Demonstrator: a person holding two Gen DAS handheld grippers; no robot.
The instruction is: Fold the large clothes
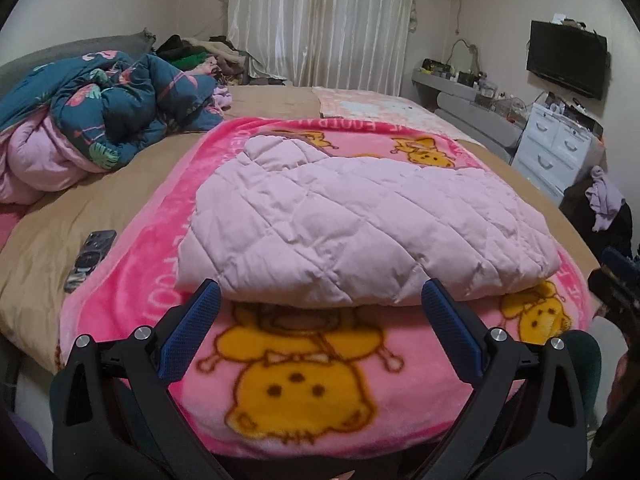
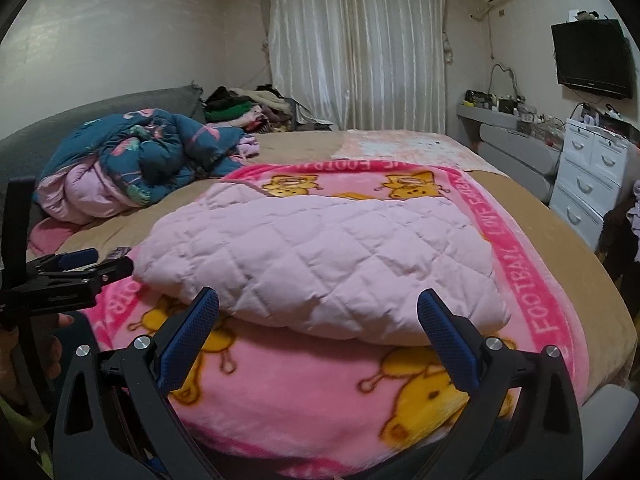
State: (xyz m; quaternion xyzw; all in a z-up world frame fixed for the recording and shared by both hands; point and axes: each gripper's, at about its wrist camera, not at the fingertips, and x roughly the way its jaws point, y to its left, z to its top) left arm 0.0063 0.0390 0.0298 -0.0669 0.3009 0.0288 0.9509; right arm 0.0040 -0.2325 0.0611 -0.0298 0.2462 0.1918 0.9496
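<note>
Folded pale-pink quilted garment (image 1: 360, 216) at frame centre on pink cartoon-bear fleece blanket (image 1: 304, 384), left tongs (image 1: 320, 308) and right tongs (image 2: 318, 312) spread wide, empty

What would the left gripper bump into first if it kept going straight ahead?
Most likely the folded lilac quilted garment. The left gripper is open and aimed at its near edge, above the pink cartoon blanket. Depth is hard to judge.
</note>
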